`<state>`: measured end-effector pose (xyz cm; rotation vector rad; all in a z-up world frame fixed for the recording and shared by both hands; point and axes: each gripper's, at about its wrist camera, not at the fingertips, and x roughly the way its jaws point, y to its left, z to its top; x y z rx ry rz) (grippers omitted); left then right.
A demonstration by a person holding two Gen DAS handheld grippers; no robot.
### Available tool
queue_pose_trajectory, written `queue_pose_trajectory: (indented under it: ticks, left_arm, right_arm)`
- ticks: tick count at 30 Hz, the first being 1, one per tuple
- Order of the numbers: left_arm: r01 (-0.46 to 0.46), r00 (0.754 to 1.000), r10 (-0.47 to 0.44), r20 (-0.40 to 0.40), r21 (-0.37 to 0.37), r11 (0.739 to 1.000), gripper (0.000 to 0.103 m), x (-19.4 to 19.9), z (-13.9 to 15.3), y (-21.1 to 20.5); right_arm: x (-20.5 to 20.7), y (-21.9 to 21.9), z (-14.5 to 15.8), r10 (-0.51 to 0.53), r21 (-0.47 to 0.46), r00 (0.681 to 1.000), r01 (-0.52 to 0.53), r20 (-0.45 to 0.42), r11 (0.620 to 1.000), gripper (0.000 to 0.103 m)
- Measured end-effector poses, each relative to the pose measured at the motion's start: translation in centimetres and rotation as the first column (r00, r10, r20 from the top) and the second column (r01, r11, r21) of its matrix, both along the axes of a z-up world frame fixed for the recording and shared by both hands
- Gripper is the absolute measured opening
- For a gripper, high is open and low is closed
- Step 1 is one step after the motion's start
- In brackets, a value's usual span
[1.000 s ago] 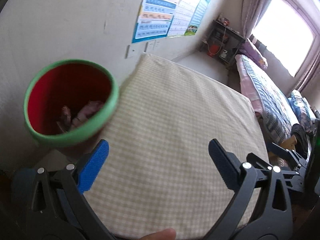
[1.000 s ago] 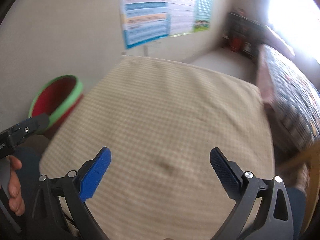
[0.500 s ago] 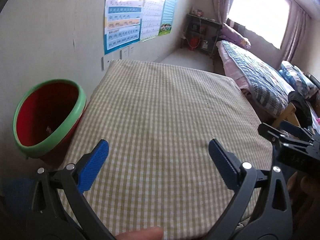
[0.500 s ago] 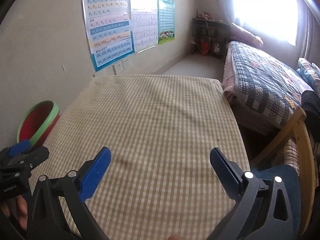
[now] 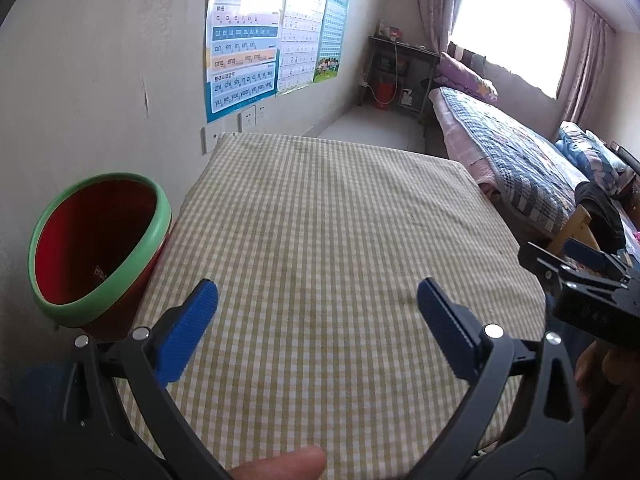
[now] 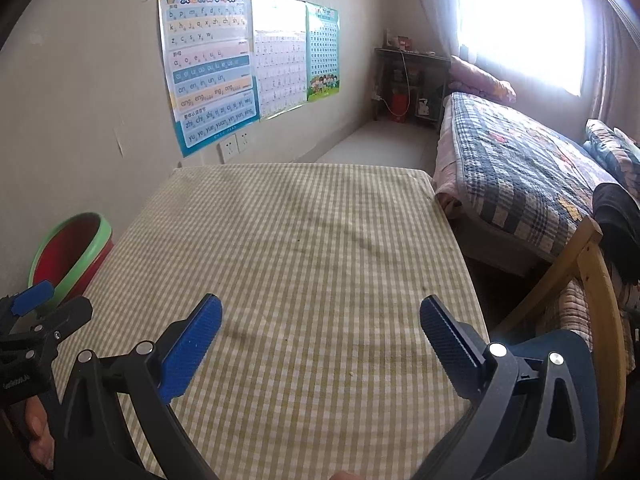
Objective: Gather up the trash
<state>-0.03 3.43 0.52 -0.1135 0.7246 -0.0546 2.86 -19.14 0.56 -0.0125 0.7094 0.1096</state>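
Both grippers gape wide and hold nothing: left gripper and right gripper hover over the checked table. Red bin with green rim stands beside the table's left edge, against the wall, with 1 small scrap inside.

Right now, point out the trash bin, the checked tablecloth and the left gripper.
trash bin (image 5: 158, 216), left wrist view, on its green rim.
checked tablecloth (image 6: 320, 240), right wrist view, on a bare middle patch.
left gripper (image 5: 318, 312), left wrist view, midway between its blue fingertips, which stand apart.
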Motion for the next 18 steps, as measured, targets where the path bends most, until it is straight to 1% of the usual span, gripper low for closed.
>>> queue_pose_trajectory:
  ticks: [4, 9, 18]
  left_arm:
    - [-0.007, 1.0, 0.007, 0.0, -0.006, 1.0, 0.098, 0.01, -0.07, 0.12]
    - [0.0, 1.0, 0.0, -0.001, 0.004, 1.0, 0.098, -0.04, -0.17, -0.13]
    - [-0.001, 1.0, 0.001, -0.002, 0.002, 1.0, 0.098, -0.1, -0.12, -0.13]
  right_arm:
    - [0.01, 0.08, -0.09, -0.003, 0.0, 1.0, 0.003, -0.001, 1.0, 0.096]
    - [0.01, 0.42, -0.41, 0.001, -0.001, 1.0, -0.001, -0.01, 1.0, 0.096]
    - [-0.12, 0.75, -0.36, 0.006, -0.015, 1.0, -0.006, 0.0, 1.0, 0.096]
